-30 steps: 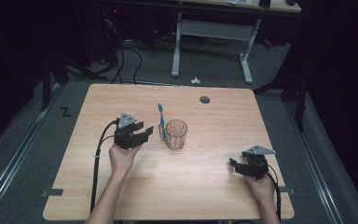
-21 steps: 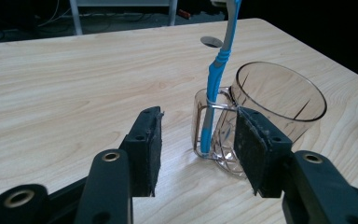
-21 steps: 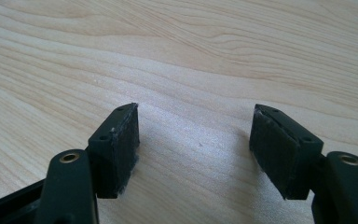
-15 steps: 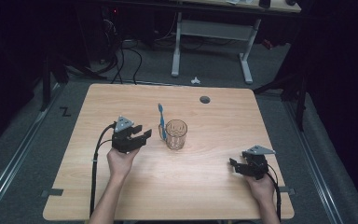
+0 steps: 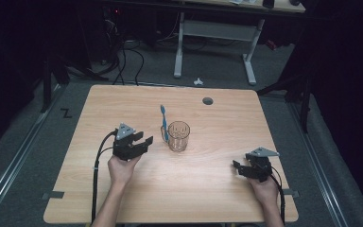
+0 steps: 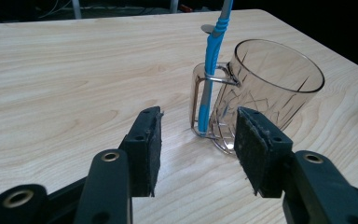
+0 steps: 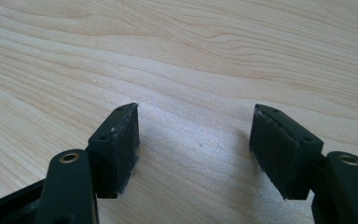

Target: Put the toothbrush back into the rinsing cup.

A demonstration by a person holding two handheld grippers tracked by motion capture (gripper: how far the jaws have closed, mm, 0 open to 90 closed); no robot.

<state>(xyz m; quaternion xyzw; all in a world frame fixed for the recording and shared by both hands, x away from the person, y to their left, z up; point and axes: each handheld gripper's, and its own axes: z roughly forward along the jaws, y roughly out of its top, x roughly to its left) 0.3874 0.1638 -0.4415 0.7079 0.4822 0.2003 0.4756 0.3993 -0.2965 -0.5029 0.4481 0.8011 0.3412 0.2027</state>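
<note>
Little has shifted since the earlier high view: the left gripper [image 5: 144, 140] has edged slightly nearer the clear, faceted plastic mug [image 5: 178, 136], while the right gripper [image 5: 237, 167] sits where it was, low over the pale wooden table [image 5: 217, 118] near its right edge, well apart from the mug.

Both grippers stand with jaws apart and nothing between them; in the right gripper view there is only bare wood grain between the pads [image 7: 121, 140].

The mug stands upright near the middle of the table, and a blue toothbrush [image 6: 209, 70] stands upright threaded through the loop of its handle [image 6: 198, 100], head uppermost. In the left gripper view the mug lies just ahead of the fingertips [image 6: 151, 140], not touching them, with the handle and brush roughly centred in the gap.

The mug looks light, rigid and smooth, so likely slippery and easy to tip if nudged. The toothbrush is slim, light and loosely propped; it will probably topple at a sideways knock. A pinch on its blue shaft above the handle loop seems the safest hold.
</note>
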